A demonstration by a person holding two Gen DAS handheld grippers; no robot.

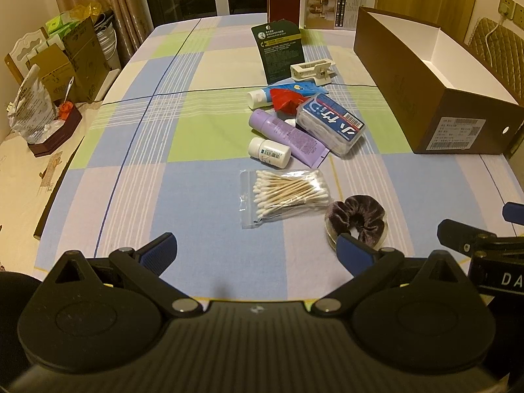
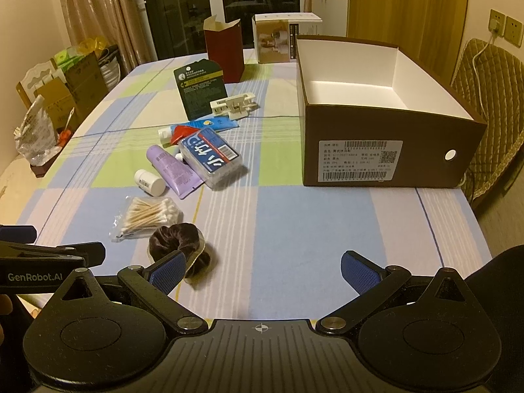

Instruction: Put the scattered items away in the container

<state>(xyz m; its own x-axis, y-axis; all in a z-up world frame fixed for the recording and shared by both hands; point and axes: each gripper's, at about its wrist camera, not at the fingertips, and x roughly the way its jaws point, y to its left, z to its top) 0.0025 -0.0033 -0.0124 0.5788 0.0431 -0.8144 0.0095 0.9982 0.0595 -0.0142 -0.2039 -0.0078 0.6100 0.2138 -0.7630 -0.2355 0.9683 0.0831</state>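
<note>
An open brown shoebox (image 2: 386,160) (image 1: 402,75) stands at the right of the table, white inside and with nothing in it. Scattered left of it lie a purple scrunchie (image 1: 360,217) (image 2: 178,235), a bag of cotton swabs (image 1: 281,196) (image 2: 147,216), a white pill bottle (image 1: 269,152) (image 2: 150,181), a purple tube (image 1: 288,136) (image 2: 173,170), a clear floss box with a blue label (image 1: 330,124) (image 2: 211,157), a blue tube (image 1: 285,93), a white clip (image 1: 312,69) (image 2: 233,104) and a dark green packet (image 1: 281,49) (image 2: 199,88). My left gripper (image 1: 257,252) is open and empty in front of the swabs. My right gripper (image 2: 262,271) is open and empty, right of the scrunchie.
A dark red carton (image 2: 224,52) and a white product box (image 2: 278,39) stand at the table's far end. Boxes and bags (image 1: 59,65) crowd the left side. A padded chair (image 2: 491,104) stands right of the shoebox. The checked tablecloth (image 2: 311,229) covers the table.
</note>
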